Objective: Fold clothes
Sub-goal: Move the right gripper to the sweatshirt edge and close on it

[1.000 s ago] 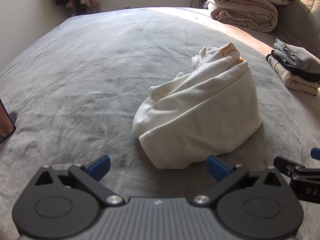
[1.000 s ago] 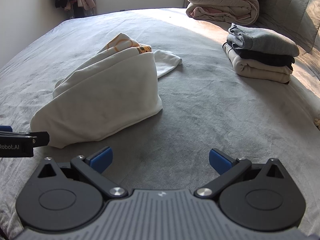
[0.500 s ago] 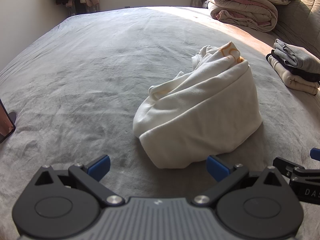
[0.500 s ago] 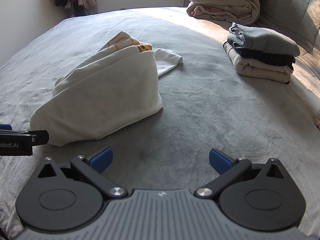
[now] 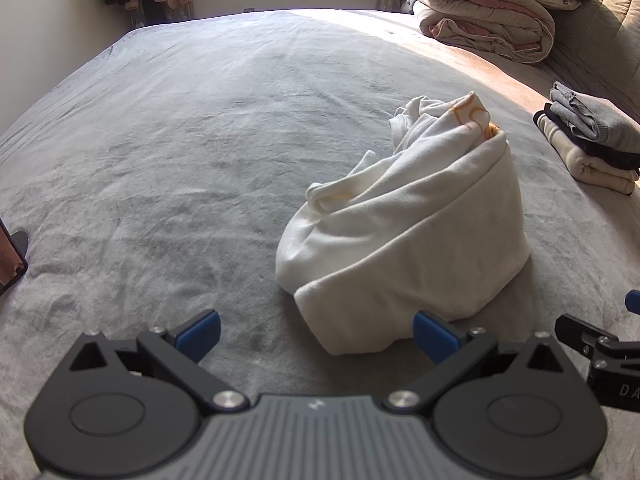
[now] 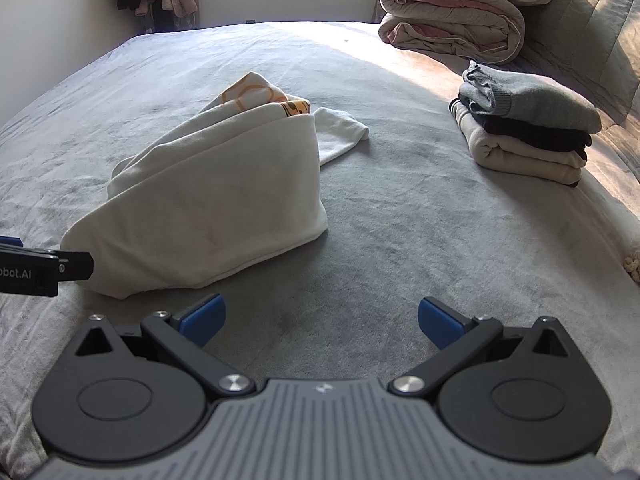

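Grey plush bedspread covers the whole bed, lit by sun along its far right side. On it lies a cream garment, loosely bundled into a rounded heap with an orange print showing at its top; one white sleeve end trails out flat toward the far right. The left gripper hovers just before the bundle's near edge, its blue-tipped jaws spread wide and holding nothing. The right gripper hangs over bare bedspread to the right of the bundle, its jaws likewise wide apart and empty. Well to the right sits a stack of folded clothes, grey on top, and behind it a rolled duvet.
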{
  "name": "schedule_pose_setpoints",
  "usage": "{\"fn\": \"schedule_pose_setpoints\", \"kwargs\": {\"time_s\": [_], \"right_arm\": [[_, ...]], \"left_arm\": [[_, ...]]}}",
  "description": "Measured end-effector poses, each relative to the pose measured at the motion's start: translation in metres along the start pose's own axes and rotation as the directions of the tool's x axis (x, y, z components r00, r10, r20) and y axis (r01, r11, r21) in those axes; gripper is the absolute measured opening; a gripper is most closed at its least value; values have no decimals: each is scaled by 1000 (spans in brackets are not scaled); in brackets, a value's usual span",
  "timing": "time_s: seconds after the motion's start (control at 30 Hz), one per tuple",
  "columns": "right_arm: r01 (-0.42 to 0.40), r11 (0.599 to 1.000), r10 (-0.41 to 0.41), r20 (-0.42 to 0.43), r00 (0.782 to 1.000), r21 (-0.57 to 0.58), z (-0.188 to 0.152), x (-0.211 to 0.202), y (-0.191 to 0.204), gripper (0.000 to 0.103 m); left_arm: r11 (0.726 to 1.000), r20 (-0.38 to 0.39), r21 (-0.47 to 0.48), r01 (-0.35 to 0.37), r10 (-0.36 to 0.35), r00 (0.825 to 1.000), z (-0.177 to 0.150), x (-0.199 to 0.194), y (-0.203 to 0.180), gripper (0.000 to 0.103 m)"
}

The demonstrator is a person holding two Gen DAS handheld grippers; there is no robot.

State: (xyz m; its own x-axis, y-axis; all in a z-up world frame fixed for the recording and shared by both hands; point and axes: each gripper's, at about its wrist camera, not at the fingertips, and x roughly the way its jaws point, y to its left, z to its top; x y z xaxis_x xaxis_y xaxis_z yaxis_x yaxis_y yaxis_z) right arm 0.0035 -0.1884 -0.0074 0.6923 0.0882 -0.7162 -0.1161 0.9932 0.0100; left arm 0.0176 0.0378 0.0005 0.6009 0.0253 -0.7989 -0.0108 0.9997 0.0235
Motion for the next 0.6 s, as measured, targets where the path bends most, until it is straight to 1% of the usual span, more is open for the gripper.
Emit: {"fn": "schedule_pose_setpoints", "kwargs": {"time_s": [0.07,0.13,0.23,0.33,0.4,0.43,0.5,0.53,0.6], "right_arm": [[-17,1000,17,8,1000,-7,8,-1,2,103],[-39,999,39,13,999,-12,16,-2,5,103],[-79,997,79,16,997,-17,28,1,6,103],[-142,989,143,-2,990,-42,42,10,8,103],[-154,987,155,14,988,-35,49,16,9,103],[-160,987,161,24,987,-30,52,19,10,103],[-215,977,214,25,976,3,53,28,10,103],[-244,970,243,25,970,22,54,32,10,103],[-318,944,315,46,948,91,50,41,7,103]], "left_arm": [[1000,-29,-13,3,-4,1000,6,4,5,103],[999,-45,-30,21,-22,999,12,6,9,103],[999,-30,-15,41,-42,999,19,3,13,103],[999,-10,29,25,-24,1000,26,6,15,103],[999,10,43,12,-12,1000,27,13,18,103],[999,21,46,17,-18,1000,26,17,20,103],[997,48,57,55,-58,997,20,26,23,103],[995,48,64,75,-78,996,17,31,23,103],[991,15,77,105,-107,994,13,42,21,103]]}}
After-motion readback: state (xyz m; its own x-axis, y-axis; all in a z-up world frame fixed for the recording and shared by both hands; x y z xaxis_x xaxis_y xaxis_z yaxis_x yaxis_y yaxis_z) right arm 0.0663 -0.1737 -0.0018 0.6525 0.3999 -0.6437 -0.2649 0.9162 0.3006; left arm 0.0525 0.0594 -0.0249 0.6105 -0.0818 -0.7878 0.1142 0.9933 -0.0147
